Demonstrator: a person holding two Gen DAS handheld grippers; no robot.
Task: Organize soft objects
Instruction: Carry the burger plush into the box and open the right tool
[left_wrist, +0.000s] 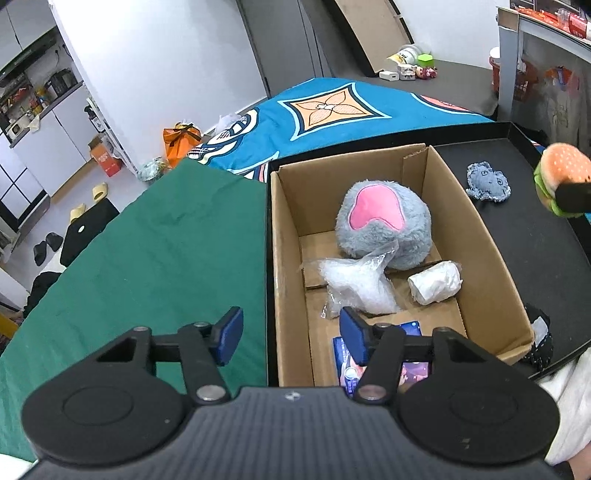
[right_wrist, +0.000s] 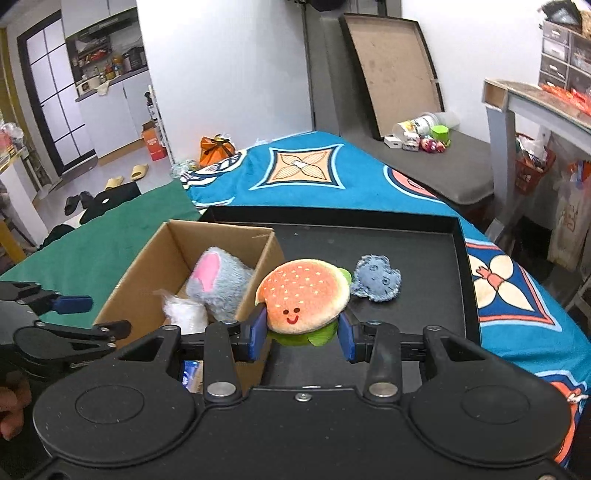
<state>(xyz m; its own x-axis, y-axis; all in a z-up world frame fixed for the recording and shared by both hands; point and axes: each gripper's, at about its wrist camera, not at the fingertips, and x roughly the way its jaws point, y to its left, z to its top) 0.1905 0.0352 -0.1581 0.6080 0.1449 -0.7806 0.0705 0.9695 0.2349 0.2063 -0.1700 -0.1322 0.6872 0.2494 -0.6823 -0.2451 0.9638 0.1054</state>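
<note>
Left wrist: left gripper (left_wrist: 291, 339) jaws apart, nothing between the pads, hanging over the near-left edge of the cardboard box (left_wrist: 286, 258). Box holds a grey plush with pink patch (left_wrist: 382, 221), a clear plastic bag (left_wrist: 354, 282) and a white wrapped roll (left_wrist: 436, 282). Denim plush (left_wrist: 487, 182) lies on the black tray (left_wrist: 535, 243), right of box.

Right wrist: right gripper (right_wrist: 303, 332) clamped on burger plush (right_wrist: 303, 295), raised over the tray just right of the box.
</note>
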